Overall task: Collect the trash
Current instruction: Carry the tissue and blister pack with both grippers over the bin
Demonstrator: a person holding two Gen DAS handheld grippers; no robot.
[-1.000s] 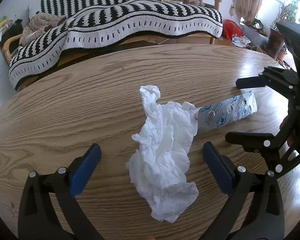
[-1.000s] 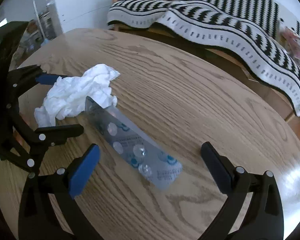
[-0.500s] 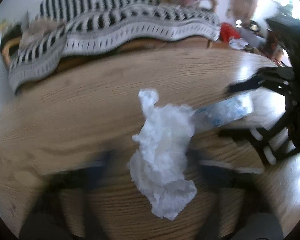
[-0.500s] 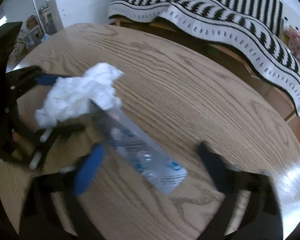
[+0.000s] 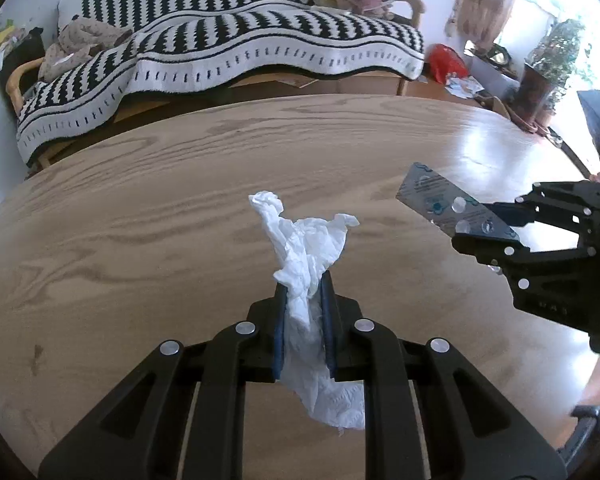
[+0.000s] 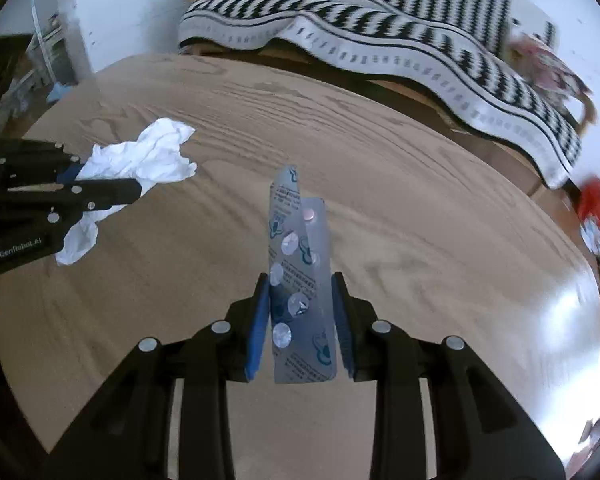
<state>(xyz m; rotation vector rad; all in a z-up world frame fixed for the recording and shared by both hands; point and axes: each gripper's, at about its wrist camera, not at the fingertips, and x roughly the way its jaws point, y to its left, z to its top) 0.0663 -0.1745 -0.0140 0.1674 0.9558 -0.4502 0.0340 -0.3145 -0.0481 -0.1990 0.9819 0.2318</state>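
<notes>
A crumpled white tissue (image 5: 308, 236) hangs lifted off the oval wooden table (image 5: 140, 220), with my left gripper (image 5: 304, 280) shut on its middle; its lower end dangles below the blue pads. To the right, a silver blister pack (image 5: 440, 200) of pills is held above the table by my right gripper (image 5: 476, 228). In the right wrist view the blister pack (image 6: 300, 248) stands upright and bent lengthwise between the blue pads of the right gripper (image 6: 302, 280), which is shut on it. The tissue (image 6: 148, 156) and left gripper (image 6: 112, 182) show at the left.
Behind the table stands a sofa under a black-and-white striped blanket (image 5: 240, 48). A red bag (image 5: 446, 62) and a potted plant (image 5: 540, 80) are on the floor at the far right. A white cabinet (image 6: 112, 20) stands past the table's left end.
Both grippers were open over the trash on the table. Both have since shut, the left on the tissue and the right on the blister pack, and lifted them off the table.
</notes>
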